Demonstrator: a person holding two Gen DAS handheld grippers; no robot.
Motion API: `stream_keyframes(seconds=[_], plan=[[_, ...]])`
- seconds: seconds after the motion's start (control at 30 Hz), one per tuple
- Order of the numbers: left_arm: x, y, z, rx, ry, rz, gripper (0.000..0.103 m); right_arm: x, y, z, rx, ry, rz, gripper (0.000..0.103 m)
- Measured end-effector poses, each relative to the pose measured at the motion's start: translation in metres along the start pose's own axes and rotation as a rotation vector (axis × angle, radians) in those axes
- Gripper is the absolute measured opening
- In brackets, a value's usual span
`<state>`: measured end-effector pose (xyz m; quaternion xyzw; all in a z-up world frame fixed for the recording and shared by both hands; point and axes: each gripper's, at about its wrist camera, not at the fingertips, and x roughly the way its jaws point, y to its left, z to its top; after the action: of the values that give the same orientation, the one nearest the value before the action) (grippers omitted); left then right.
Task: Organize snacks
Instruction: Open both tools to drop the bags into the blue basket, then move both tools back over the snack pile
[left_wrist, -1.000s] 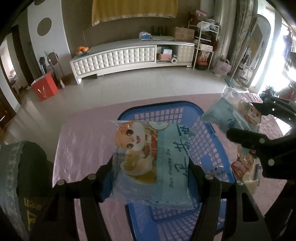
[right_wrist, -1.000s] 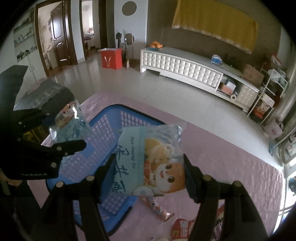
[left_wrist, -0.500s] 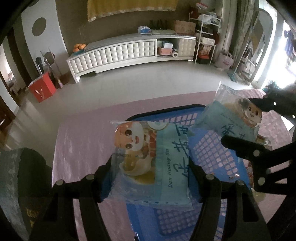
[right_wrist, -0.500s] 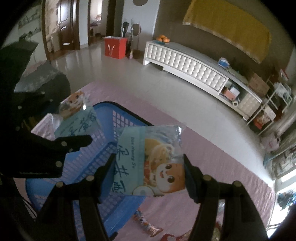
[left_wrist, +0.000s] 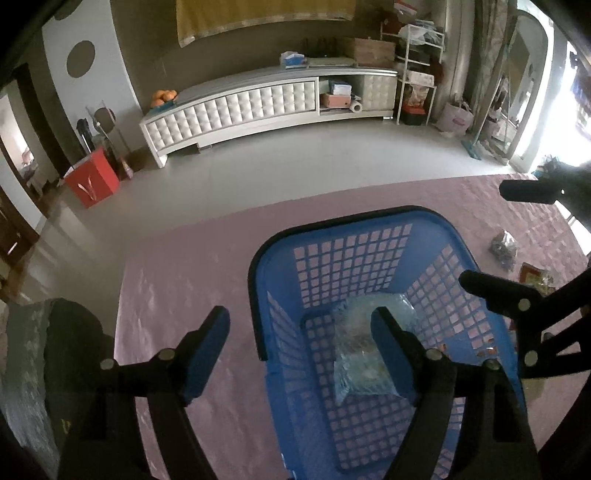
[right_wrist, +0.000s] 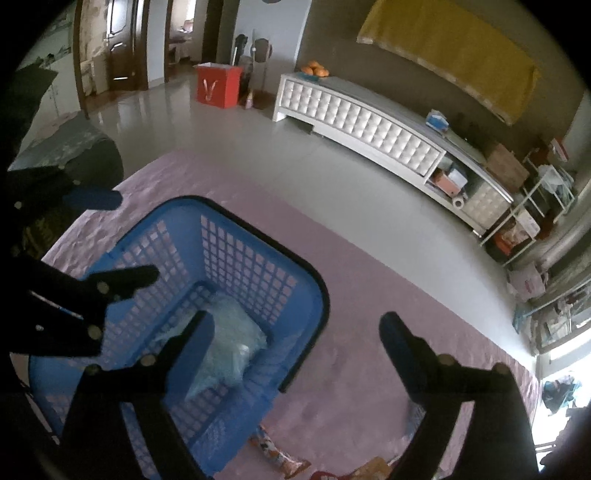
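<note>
The blue lattice basket (left_wrist: 369, 221) stands on the pink tablecloth (left_wrist: 177, 280). On its floor lie the pale blue snack packets (left_wrist: 354, 369), one overlapping the other. My left gripper (left_wrist: 299, 345) hangs over the basket's left rim; its jaws are opening with nothing between them. My right gripper (left_wrist: 491, 236) hovers over the basket's right side. From the right wrist, the right gripper (right_wrist: 299, 339) straddles the basket's (right_wrist: 236, 258) near corner, its jaws opening and empty. There the packets (right_wrist: 236, 343) lie below its left finger, and the left gripper (right_wrist: 135, 236) is over the far side.
Loose snacks lie on the cloth beside the basket: a dark bag (left_wrist: 502, 249), a reddish pack (left_wrist: 533, 275) and a striped wrapper (right_wrist: 280, 454). A dark cushioned seat (left_wrist: 55, 350) sits off the table's left edge. Tiled floor and a white cabinet lie beyond.
Both grippers held a pale blue packet above the basket; both have opened and the packets have dropped onto the basket floor. Both hands came slightly lower and closer over the basket.
</note>
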<state>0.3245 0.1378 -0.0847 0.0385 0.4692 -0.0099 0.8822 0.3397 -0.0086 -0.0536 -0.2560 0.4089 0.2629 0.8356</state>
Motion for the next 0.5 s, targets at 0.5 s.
stream_keyframes(seconds=[0.5], plan=[[-0.067, -0.044, -0.004, 0.015, -0.064, -0.030, 0.077, -0.072, -0.032, -0.027, 0.107, -0.044, 0.000, 0.093]])
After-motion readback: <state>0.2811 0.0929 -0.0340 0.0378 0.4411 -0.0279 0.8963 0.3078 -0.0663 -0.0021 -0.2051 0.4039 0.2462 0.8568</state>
